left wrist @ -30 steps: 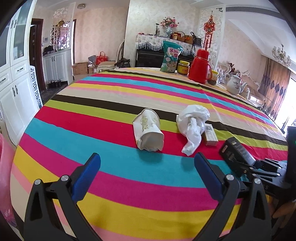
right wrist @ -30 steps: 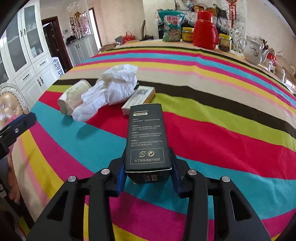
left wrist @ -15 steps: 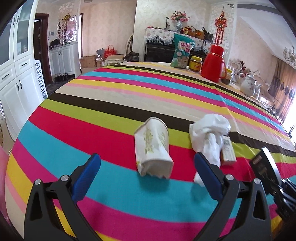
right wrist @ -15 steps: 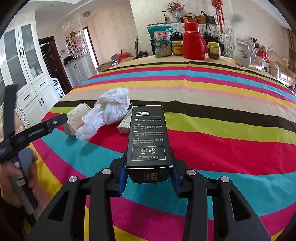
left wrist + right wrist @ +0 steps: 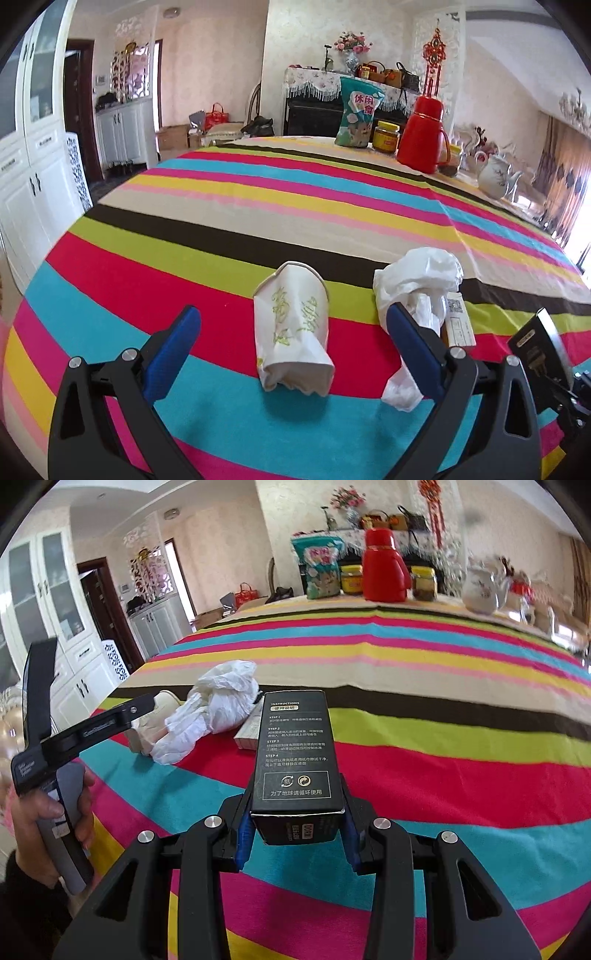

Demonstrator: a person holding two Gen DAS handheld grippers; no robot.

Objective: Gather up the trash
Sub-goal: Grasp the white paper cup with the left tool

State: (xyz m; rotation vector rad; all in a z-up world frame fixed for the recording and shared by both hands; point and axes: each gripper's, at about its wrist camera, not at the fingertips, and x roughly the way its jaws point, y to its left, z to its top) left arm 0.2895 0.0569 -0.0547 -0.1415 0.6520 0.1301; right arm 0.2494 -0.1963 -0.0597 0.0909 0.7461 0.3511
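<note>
A crushed white paper cup [image 5: 293, 328] with green writing lies on its side on the striped tablecloth [image 5: 258, 206]. My left gripper [image 5: 293, 332] is open, its blue pads on either side of the cup. A crumpled white plastic bag [image 5: 417, 284] lies right of the cup, and a small white carton [image 5: 458, 325] lies beside it. My right gripper [image 5: 297, 830] is shut on a black box [image 5: 295, 753] held above the table. The bag [image 5: 218, 705] and the carton [image 5: 249, 731] also show in the right wrist view. The black box shows at the left wrist view's right edge [image 5: 539, 343].
At the table's far edge stand a snack bag [image 5: 358, 110], a yellow-lidded jar [image 5: 386, 134], a red thermos [image 5: 424, 136] and a white teapot [image 5: 493, 175]. White cabinets [image 5: 33, 177] line the left wall.
My left gripper has moved forward and right, so the paper cup now lies between its open pads. My right gripper has lifted slightly with the black box.
</note>
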